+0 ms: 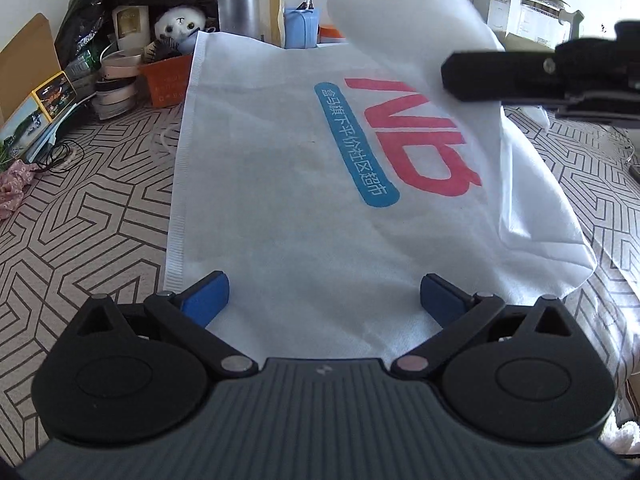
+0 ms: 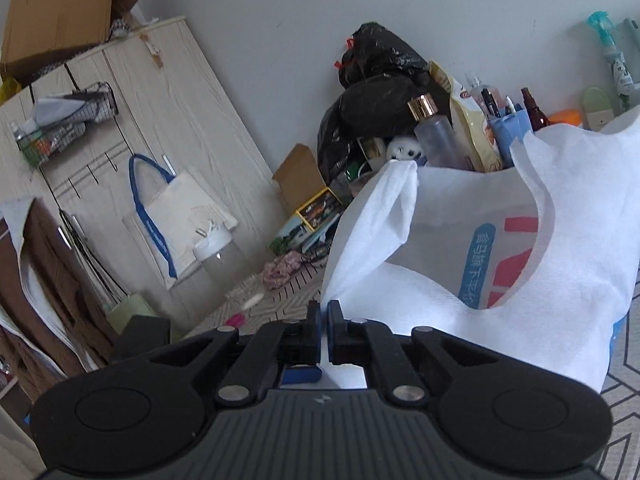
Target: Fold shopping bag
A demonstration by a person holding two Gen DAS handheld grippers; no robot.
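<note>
My left gripper [image 1: 324,296] spread wide over the white non-woven shopping bag [image 1: 288,184], right gripper [image 2: 323,330] clamped on its lifted handle end — printed logo half hidden, right view only — patterned tablecloth [image 1: 80,208] beneath.

I'm working in someone's lived-in room at home: a pale wood wardrobe [image 2: 160,152] with a tote bag [image 2: 180,216] hung on its door, a cardboard box [image 2: 60,12] on top, toiletry bottles [image 2: 436,136], a plush toy [image 1: 180,24] and a stuffed black rubbish bag [image 2: 376,92] against the wall.

Left tongs [image 1: 324,294] spread wide, held low — right tongs [image 2: 324,330] pinched together, raised.
</note>
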